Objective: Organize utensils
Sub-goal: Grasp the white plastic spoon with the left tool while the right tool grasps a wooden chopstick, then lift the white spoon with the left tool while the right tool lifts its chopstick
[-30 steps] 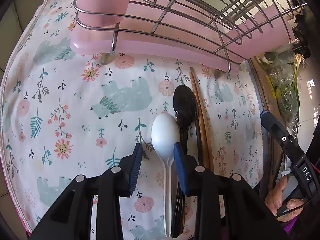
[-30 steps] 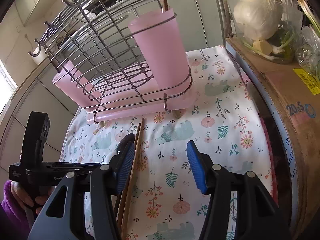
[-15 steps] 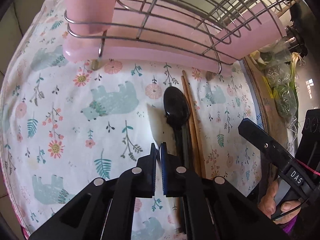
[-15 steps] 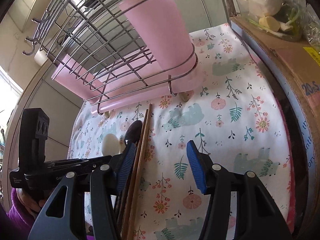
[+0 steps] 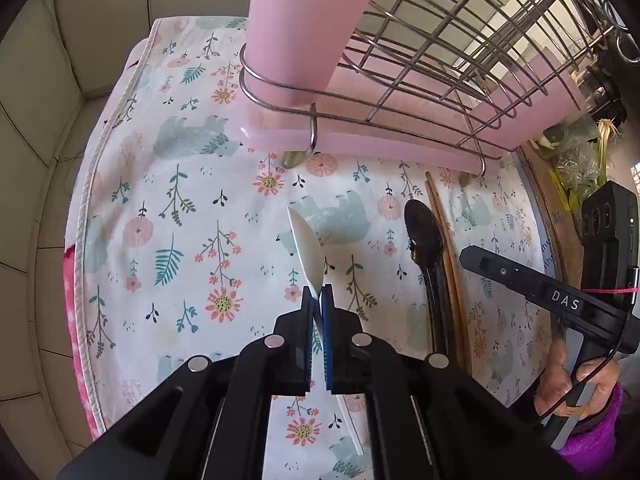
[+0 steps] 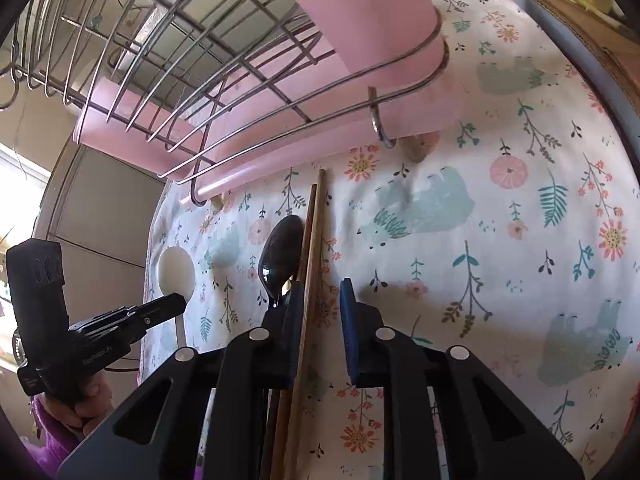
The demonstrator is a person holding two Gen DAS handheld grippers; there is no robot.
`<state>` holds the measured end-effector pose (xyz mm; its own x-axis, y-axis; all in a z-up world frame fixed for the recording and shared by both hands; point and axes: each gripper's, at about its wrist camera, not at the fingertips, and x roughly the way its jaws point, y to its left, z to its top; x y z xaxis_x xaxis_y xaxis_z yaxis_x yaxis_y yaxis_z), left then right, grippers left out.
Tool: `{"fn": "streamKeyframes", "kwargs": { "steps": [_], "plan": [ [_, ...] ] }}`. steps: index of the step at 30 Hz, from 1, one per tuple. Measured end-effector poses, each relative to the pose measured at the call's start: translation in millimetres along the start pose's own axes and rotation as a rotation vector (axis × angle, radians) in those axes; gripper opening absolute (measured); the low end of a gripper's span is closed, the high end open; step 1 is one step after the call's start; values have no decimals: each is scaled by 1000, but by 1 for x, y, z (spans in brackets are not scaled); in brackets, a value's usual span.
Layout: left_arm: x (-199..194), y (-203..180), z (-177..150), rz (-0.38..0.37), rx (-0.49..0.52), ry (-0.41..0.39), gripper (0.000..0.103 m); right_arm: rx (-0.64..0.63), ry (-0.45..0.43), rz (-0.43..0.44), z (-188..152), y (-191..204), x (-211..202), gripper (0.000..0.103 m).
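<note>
My left gripper (image 5: 317, 300) is shut on the white plastic spoon (image 5: 307, 246) and holds it lifted and turned on edge above the floral cloth; its bowl also shows in the right wrist view (image 6: 175, 266). A black spoon (image 5: 424, 232) and a pair of wooden chopsticks (image 5: 444, 248) lie on the cloth to the right. My right gripper (image 6: 320, 300) is open, low over the cloth, with the chopsticks (image 6: 314, 232) between its fingers and the black spoon (image 6: 282, 250) by its left finger. A pink utensil cup (image 5: 304, 28) stands in the wire rack's ring.
A wire dish rack (image 5: 460, 60) on a pink tray (image 5: 400, 148) fills the back. The floral cloth (image 5: 180, 220) covers the counter. A cardboard box (image 6: 568, 4) with vegetables stands at the right. A tiled wall (image 5: 40, 120) is at the left.
My left gripper closed on the white spoon, then lifted it and swung left toward the pink cup. My right gripper moved down and forward, its fingers now straddling the chopsticks.
</note>
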<state>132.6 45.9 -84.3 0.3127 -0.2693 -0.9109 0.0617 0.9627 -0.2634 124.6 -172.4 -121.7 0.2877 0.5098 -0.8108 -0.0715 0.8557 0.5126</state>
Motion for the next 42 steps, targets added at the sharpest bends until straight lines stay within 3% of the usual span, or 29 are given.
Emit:
{"fn": "streamKeyframes", "kwargs": {
  "steps": [11, 14, 16, 23, 33, 42],
  "plan": [
    [6, 8, -1, -36, -20, 14, 3, 157, 54, 136, 4, -12, 17, 13],
    [9, 6, -1, -38, -23, 14, 3, 123, 50, 106, 5, -6, 18, 13],
    [8, 6, -1, -38, -22, 14, 3, 109, 33, 80, 5, 0, 17, 6],
    [5, 9, 1, -27, -14, 15, 3, 104, -17, -38, 1, -6, -1, 6],
    [11, 5, 8, -12, 9, 52, 4, -7, 42, -192, 15, 7, 14, 8],
    [27, 0, 13, 19, -2, 90, 6, -11, 37, -187, 19, 5, 15, 8]
  ]
}}
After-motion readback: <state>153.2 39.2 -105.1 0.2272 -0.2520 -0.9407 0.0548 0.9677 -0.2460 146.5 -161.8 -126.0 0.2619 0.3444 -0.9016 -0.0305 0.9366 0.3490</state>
